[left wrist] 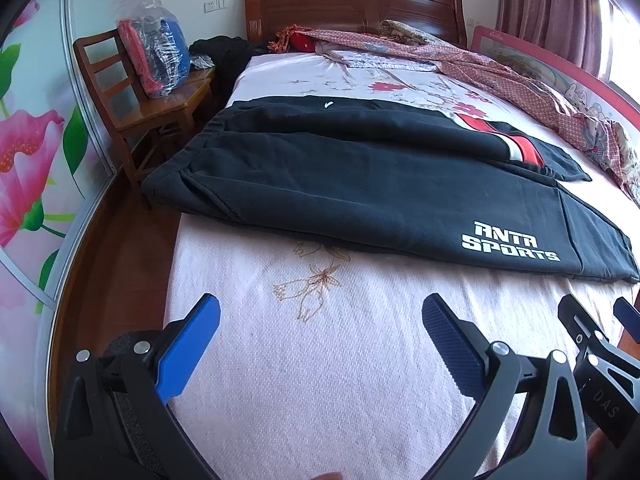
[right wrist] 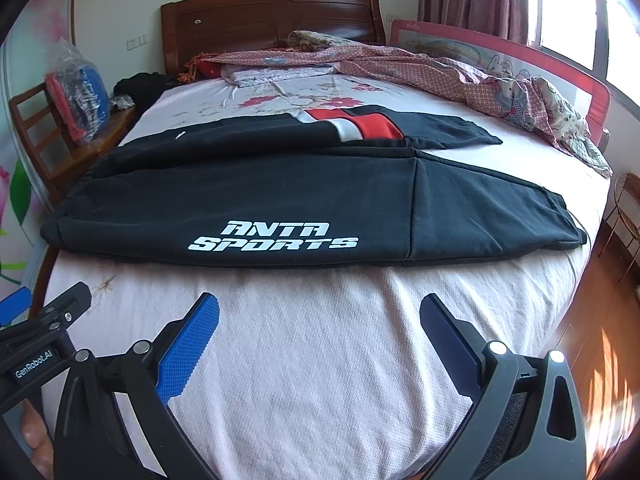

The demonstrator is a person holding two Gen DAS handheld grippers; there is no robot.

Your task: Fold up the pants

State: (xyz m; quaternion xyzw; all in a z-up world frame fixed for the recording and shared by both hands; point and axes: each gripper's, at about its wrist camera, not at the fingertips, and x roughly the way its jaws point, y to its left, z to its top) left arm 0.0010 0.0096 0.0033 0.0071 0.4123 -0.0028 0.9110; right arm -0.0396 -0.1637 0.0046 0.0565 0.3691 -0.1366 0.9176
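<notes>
White block letters "ANTA SPORTS" stand on the near leg of the black pants. "GenRobot.AI" stands on the left gripper; "DAS" on the right gripper.

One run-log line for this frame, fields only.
left gripper: open, empty | right gripper: open, empty | black pants: flat across bed, legs side by side | contact: none

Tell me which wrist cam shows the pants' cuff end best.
Right wrist: both cuffs of the black pants lie unobstructed right of centre, the far leg's end visible too. In the left wrist view the near cuff is squeezed against the frame's distorted right edge.
</notes>
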